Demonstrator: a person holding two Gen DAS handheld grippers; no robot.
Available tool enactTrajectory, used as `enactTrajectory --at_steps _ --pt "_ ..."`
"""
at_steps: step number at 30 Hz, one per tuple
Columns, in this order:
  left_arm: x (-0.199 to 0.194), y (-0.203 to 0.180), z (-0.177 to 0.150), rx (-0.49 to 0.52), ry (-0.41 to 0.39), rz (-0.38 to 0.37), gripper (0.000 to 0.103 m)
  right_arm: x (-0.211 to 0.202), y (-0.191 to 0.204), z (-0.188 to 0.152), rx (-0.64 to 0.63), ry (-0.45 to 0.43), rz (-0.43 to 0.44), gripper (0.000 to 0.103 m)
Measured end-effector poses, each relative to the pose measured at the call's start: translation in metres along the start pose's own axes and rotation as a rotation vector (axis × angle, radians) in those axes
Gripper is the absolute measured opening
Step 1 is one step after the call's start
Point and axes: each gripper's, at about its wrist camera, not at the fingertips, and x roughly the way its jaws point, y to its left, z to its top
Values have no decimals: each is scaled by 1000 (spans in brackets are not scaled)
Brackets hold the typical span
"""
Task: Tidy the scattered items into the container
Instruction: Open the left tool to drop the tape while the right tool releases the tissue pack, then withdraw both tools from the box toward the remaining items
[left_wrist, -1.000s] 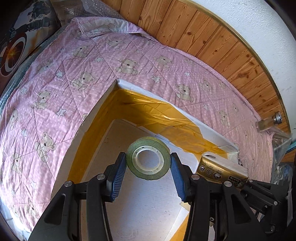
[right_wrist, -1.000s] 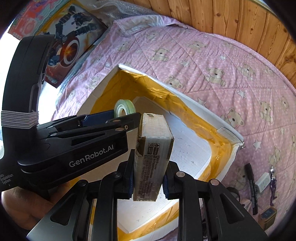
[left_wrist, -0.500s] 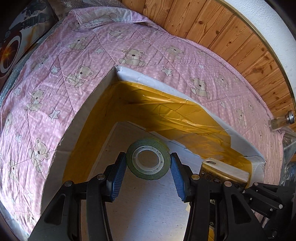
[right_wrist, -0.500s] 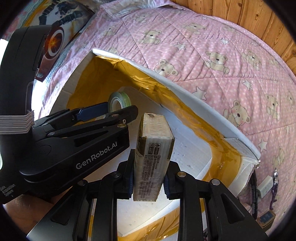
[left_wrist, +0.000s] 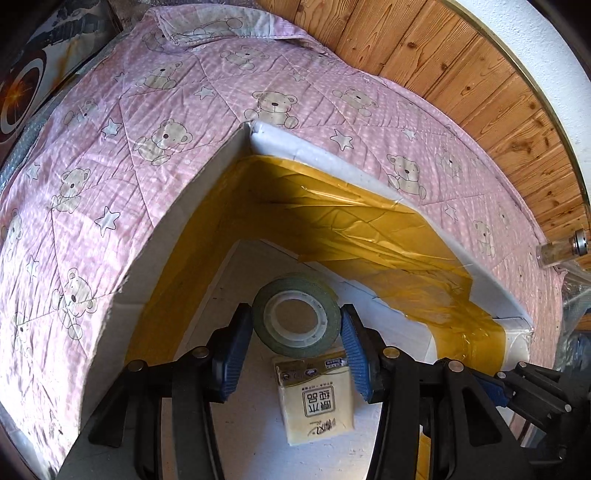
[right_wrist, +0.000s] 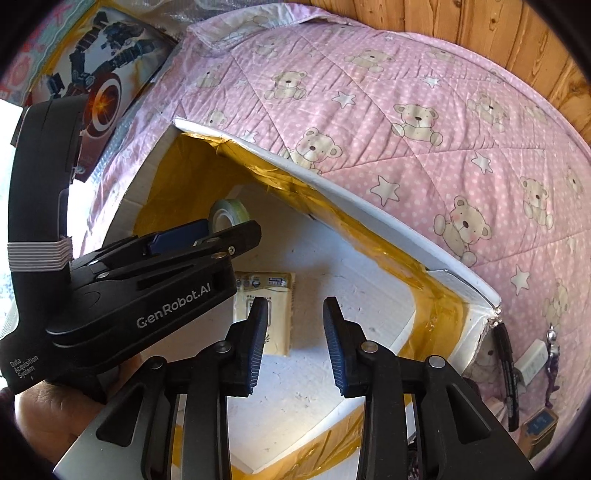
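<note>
Inside one box (left_wrist: 303, 147): one tissue pack (left_wrist: 317, 398), one held tape roll (left_wrist: 295, 319).

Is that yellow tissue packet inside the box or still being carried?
Inside. The tissue packet lies flat on the box floor; the right gripper above it is open and empty.
</note>
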Motion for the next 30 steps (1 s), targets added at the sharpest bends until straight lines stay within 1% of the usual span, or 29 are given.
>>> enactTrajectory --at_steps 2,5,9,24,30 --pt "-8 -1 -5 15 -7 -13 54 -3 1 -3 0 -1 11 34" --pt "-16 -1 -13 36 -10 -12 55 -5 4 -8 -7 4 18 35" --pt "-23 4 -21 19 -1 -12 55 -6 9 -14 -18 4 21 36" --pt "-68 7 -59 10 -18 -26 55 -29 28 -46 -101 -14 -32 37" --pt "-86 3 -73 15 -31 -31 55 -44 38 -61 -145 -38 -61 37"
